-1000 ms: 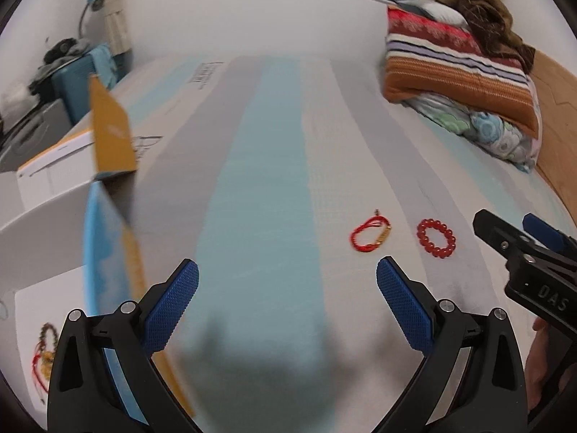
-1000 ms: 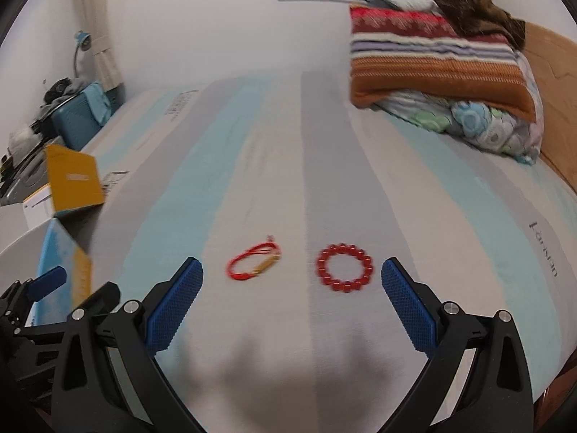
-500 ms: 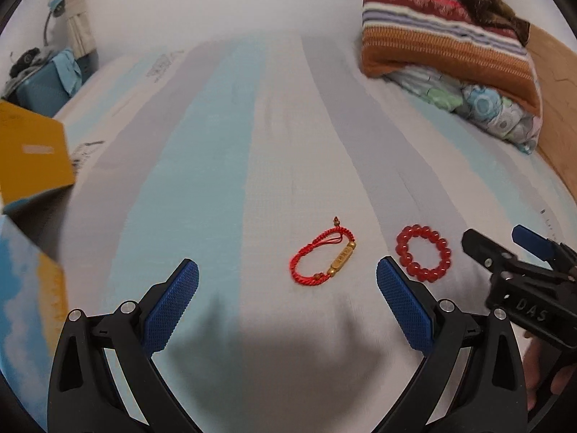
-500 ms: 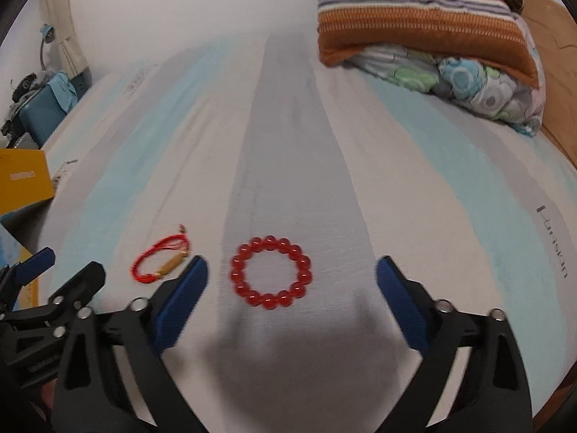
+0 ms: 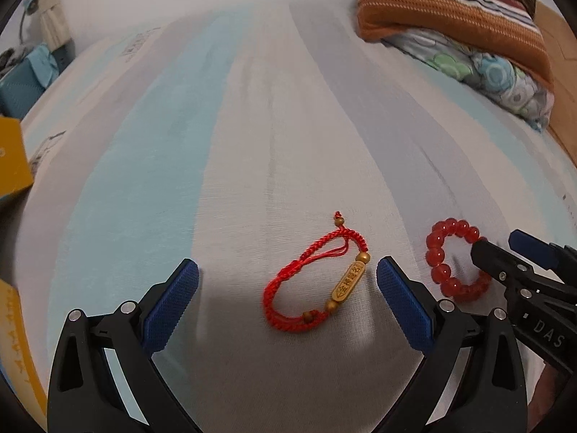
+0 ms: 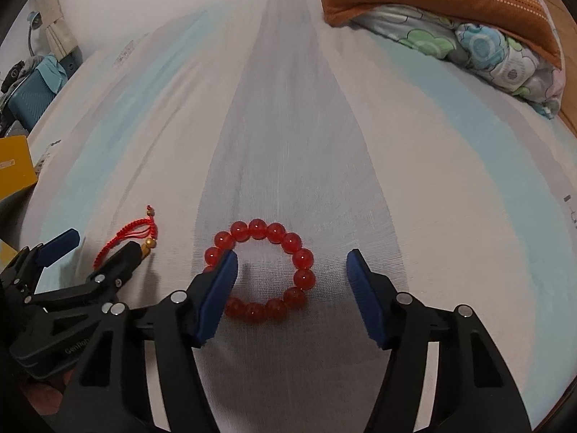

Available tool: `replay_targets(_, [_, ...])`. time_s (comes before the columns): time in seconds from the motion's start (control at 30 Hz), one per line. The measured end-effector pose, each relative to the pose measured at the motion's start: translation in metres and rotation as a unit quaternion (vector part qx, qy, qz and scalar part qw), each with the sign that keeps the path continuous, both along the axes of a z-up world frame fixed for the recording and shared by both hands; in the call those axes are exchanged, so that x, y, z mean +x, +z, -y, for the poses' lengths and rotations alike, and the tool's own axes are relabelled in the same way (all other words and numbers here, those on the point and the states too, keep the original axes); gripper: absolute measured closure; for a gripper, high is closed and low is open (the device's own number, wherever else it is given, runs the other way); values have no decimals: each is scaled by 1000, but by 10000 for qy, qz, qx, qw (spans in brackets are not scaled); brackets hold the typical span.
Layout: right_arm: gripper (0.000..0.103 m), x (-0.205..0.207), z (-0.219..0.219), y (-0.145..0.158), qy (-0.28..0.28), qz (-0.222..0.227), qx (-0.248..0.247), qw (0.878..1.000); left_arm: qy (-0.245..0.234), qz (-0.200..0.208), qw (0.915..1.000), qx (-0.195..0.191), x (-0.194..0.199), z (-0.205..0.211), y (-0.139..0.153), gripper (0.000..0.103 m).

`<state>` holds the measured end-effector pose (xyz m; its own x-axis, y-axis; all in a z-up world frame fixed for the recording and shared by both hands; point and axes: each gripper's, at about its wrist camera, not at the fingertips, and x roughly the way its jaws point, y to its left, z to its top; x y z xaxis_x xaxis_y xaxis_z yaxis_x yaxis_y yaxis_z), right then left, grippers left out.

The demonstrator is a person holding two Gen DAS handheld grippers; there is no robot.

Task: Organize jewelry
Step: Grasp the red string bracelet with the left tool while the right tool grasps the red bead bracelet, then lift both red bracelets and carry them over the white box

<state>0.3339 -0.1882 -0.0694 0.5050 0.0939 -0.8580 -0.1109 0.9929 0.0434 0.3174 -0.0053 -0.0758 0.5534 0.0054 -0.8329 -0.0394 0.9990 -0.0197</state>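
Two bracelets loose on striped bedsheet (image 5: 252, 126), cord bracelet (image 5: 313, 281) between spread left gripper (image 5: 287, 281), bead bracelet (image 6: 263, 270) at gaping right gripper (image 6: 292, 274)

Two bracelets are laid side by side on the bed (image 5: 288, 115), the cord bracelet (image 5: 313, 281) to the left and the bead bracelet (image 6: 259, 270) just beside it to the right, apart from each other. The cord bracelet is positioned between the parted fingers of the left tool (image 5: 287, 303), nearer the right finger, while the bead bracelet is overlapped on its left side by the left finger of the right tool (image 6: 292, 288). Folded bedding (image 6: 450, 11) is stacked behind, at the far right of the bed, and a box (image 6: 14, 169) is set off its left edge.
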Motion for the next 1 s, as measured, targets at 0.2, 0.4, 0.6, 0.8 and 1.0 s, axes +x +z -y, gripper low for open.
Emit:
replay_targets(0.2, [56, 8, 3, -18, -77, -220, -21, 9997, -40, -156, 9998, 70, 9, -2, -14, 8])
replay_targets(0.4, [74, 8, 4, -20, -137, -211, -21, 9997, -65, -187, 9997, 174, 3, -2, -13, 36])
replay_targets(0.6, [89, 7, 6, -19, -189, -253, 47, 9995, -75, -214, 9995, 204, 2, 0, -11, 61])
replay_targets(0.8, [90, 6, 7, -14, -197, -204, 95, 9996, -122, -299, 9994, 85, -1, -5, -4, 94])
replay_targets(1.0, [90, -2, 6, 1, -161, -33, 203, 9997, -135, -273, 9995, 6, -11, -8, 2, 94])
